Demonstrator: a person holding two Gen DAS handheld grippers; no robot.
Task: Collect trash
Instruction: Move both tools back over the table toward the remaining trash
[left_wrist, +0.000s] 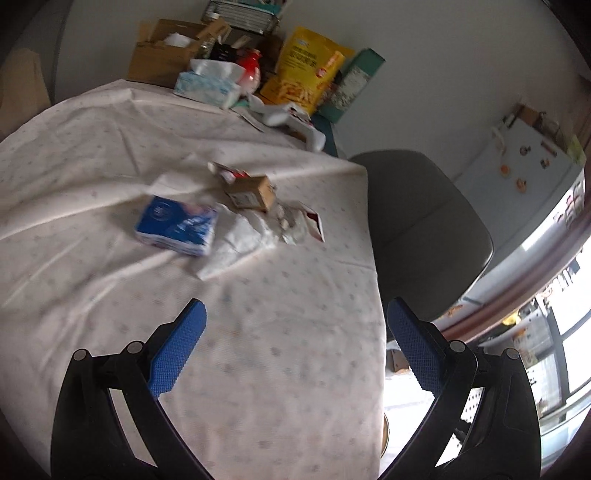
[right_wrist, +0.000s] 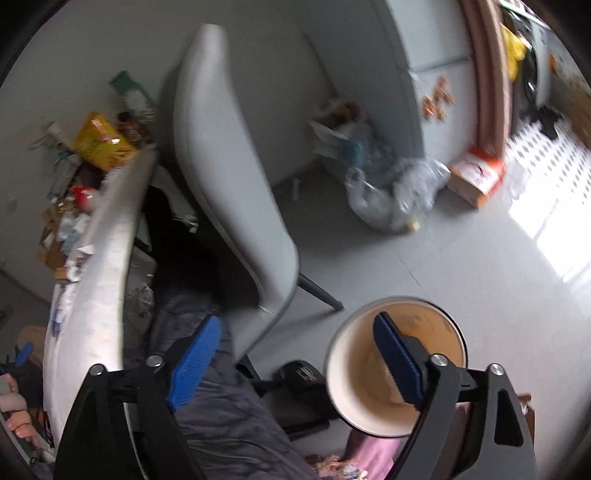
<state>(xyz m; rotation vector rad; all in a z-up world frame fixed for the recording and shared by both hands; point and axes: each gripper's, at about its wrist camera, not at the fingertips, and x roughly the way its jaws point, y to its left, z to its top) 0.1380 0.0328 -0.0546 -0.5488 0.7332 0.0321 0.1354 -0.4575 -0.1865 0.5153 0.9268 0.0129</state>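
Your left tool (left_wrist: 295, 343) hangs over the near edge of the worktop (left_wrist: 74, 155) with its jaws spread wide and nothing between them. The trash sits in one loose heap straight ahead of it, up the cloth toward the far side: a blue tissue pack (left_wrist: 177, 226), a crumpled white wrapper (left_wrist: 240, 243) lying against it, and a small brown carton (left_wrist: 251, 192) just behind. From your left tool the heap is forward and a touch left, well apart. The blue pack is the closest piece, and its long side runs roughly crosswise to your pads, so I'd judge a turn of the wrist would let the jaws span its shorter width.

Your right tool (right_wrist: 291, 354) is off the worktop entirely, beside the grey chair (right_wrist: 229, 155) and pointing down at the floor. Its jaws are released too, empty, with the round bin (right_wrist: 397, 373) directly beneath, the right pad showing against the bin's mouth.

So the left is the nearer of the 2 to the heap, while the right sits at the bin. Watch the wrapper: light and loose, likely to slide.
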